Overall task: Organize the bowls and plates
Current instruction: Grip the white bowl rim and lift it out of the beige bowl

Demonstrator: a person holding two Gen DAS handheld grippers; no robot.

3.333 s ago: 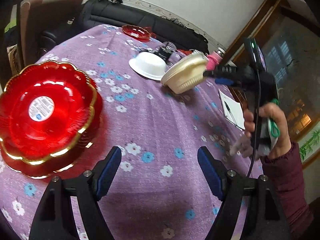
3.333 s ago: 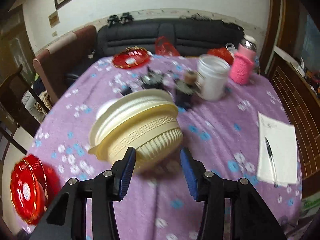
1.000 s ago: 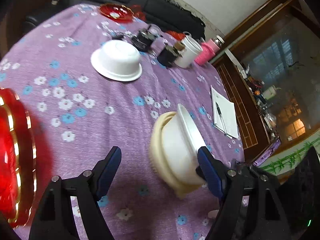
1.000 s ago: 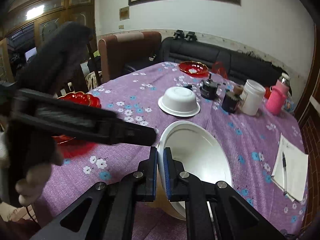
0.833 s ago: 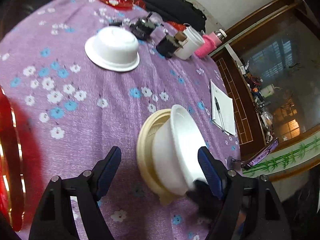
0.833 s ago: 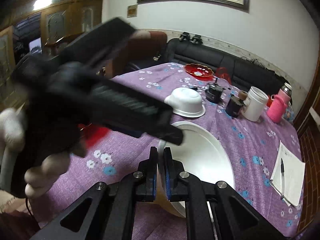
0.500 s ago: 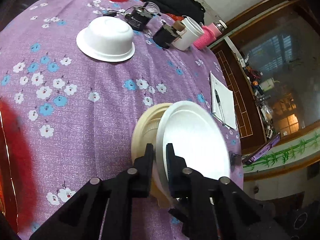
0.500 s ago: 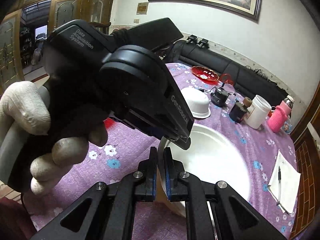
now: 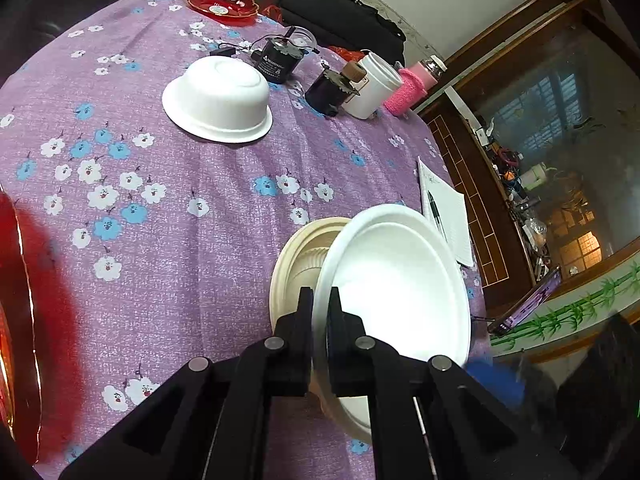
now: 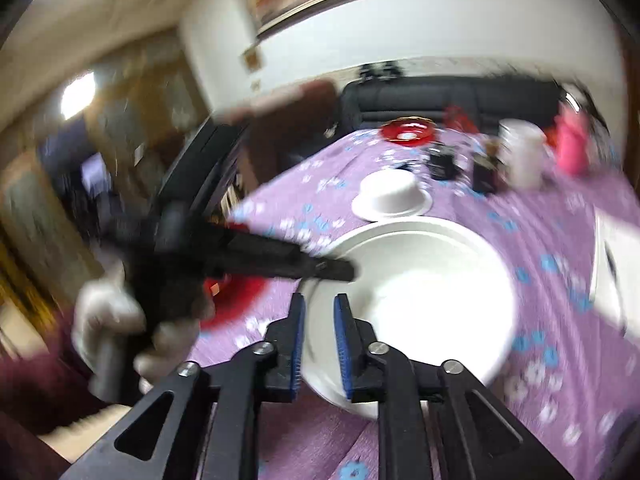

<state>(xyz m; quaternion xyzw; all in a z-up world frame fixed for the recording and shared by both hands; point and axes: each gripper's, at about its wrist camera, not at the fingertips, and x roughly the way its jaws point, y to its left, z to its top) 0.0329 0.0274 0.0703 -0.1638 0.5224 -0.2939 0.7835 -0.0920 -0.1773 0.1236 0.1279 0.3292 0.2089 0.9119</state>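
A white foam bowl leans tilted inside a cream bowl on the purple flowered tablecloth. My left gripper is shut on the white bowl's near rim. In the blurred right wrist view the same white bowl has its rim between the blue pads of my right gripper. Those jaws are opening and stand slightly apart from the rim. The left gripper reaches in from the left, held by a gloved hand. Another white bowl lies upside down farther back.
A stack of red plates sits at the left edge and a small red plate at the far side. Two black devices, a white cup, a pink bottle and a notepad with pen lie to the right.
My left gripper has shut on the white bowl's rim. The right gripper's jaws, shut on that rim before, have parted, and the right view has rolled and swung.
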